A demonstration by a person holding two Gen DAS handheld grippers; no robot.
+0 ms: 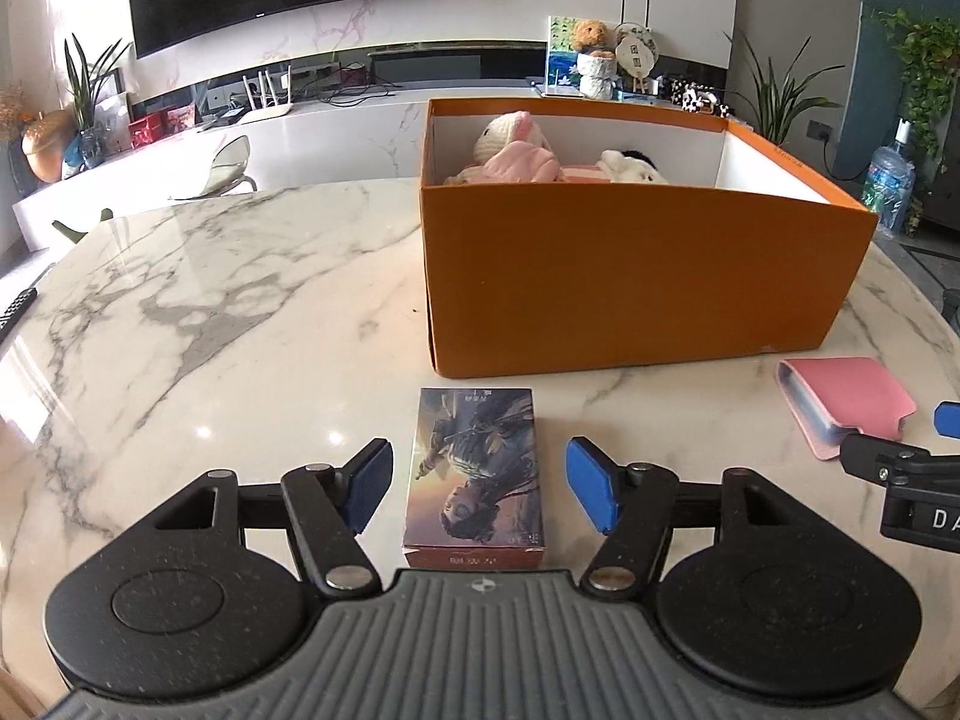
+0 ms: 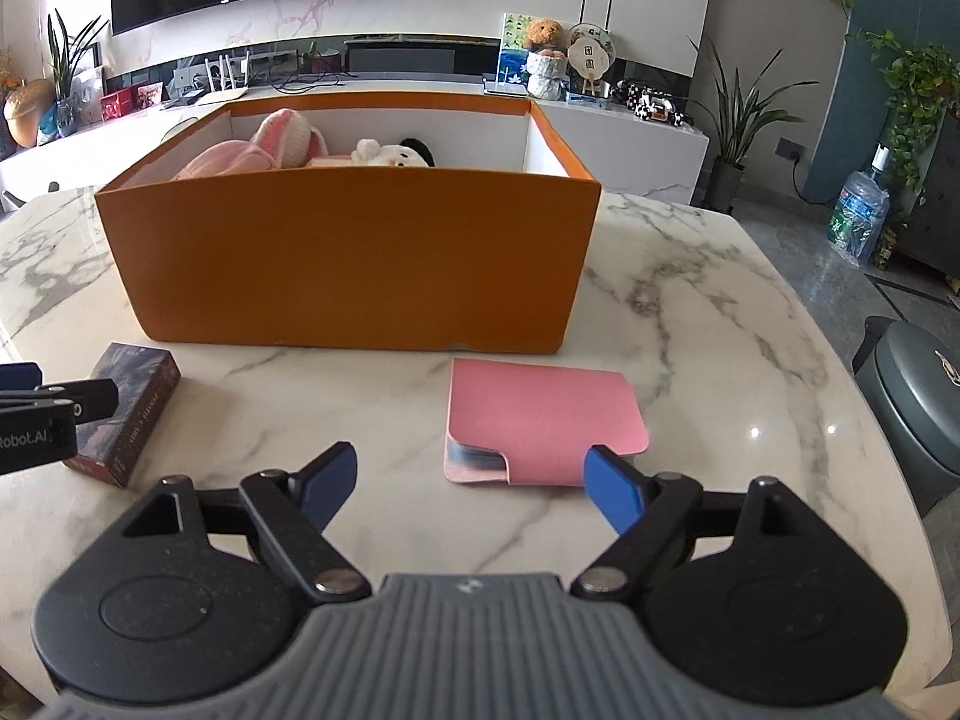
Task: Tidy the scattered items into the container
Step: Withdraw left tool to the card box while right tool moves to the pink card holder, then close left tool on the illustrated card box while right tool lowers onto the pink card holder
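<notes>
Left gripper [image 1: 480, 489] wide open, straddling card box [image 1: 477, 477] before orange container [image 1: 630, 276]; squeeze its long sides. Right gripper [image 2: 471, 483] open, empty, likely just short of pink wallet [image 2: 540, 420].

Both grippers matched: left gripper [image 1: 480, 492] and right gripper [image 2: 471, 483] had blue fingertip pads [image 1: 591, 489], black linkage arms with silver pivot pins, round black discs, grey ribbed housing. White lettering on side bodies.
</notes>
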